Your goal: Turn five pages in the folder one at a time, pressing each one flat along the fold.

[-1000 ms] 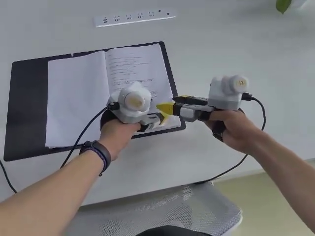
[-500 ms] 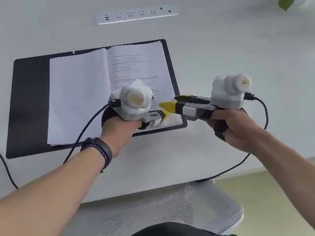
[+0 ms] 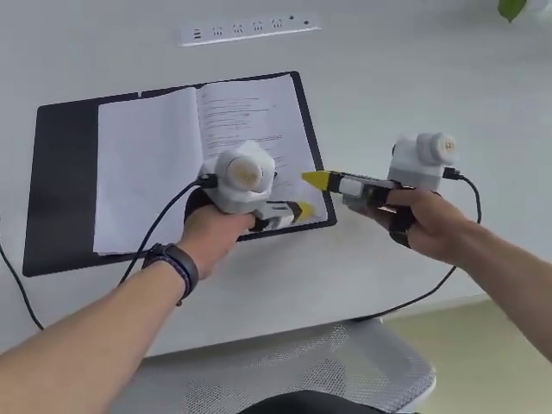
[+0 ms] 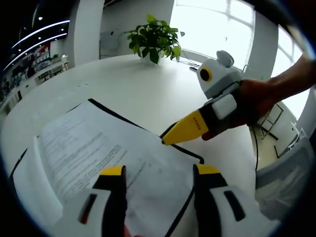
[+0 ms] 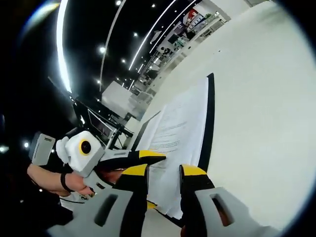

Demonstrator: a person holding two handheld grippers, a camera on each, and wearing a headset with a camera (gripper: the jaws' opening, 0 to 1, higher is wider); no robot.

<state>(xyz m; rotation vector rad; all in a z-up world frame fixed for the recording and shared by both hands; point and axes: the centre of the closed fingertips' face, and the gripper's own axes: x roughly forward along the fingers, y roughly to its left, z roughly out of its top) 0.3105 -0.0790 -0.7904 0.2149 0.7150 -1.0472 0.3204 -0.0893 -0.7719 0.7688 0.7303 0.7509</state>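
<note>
A white surface (image 3: 414, 78) carries a black folder (image 3: 60, 172) lying open and flat, holding a stack of white sheets: a blank page (image 3: 142, 164) on the folder's left half and a printed page (image 3: 250, 121) on its right half. The left claw (image 3: 297, 210), held in a hand with a dark wristband (image 3: 172, 259), sits over the folder's near right corner, its yellow-tipped jaws spread wide above the printed page and gripping nothing. The right claw (image 3: 315, 179) points in at the folder's right edge, jaws narrowly apart and empty; contact with the folder cannot be told. Beyond the folder's far edge lies a white power strip (image 3: 250, 28).
</note>
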